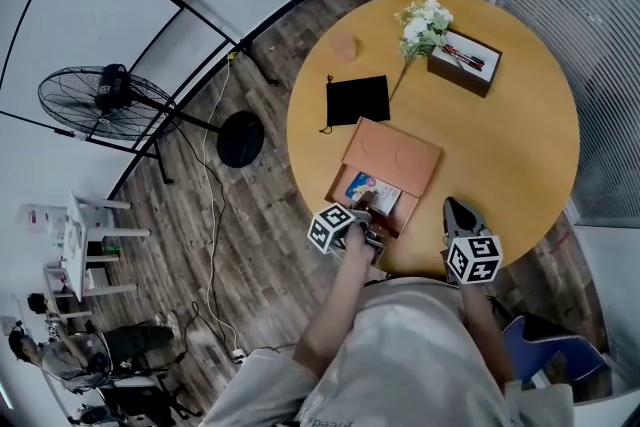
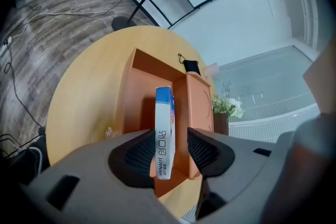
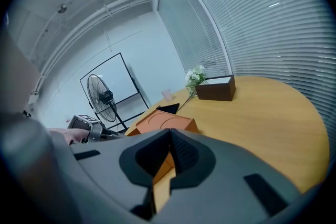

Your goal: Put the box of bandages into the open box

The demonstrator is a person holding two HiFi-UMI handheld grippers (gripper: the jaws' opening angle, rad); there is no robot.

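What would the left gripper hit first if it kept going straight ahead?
The left gripper would probably meet the box of bandages between its open fingers, then the open box floor.

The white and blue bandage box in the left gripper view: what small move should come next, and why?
Probably draw the left gripper back. Its jaws stand apart with a gap beside the white and blue bandage box, which already sits inside the open orange cardboard box.
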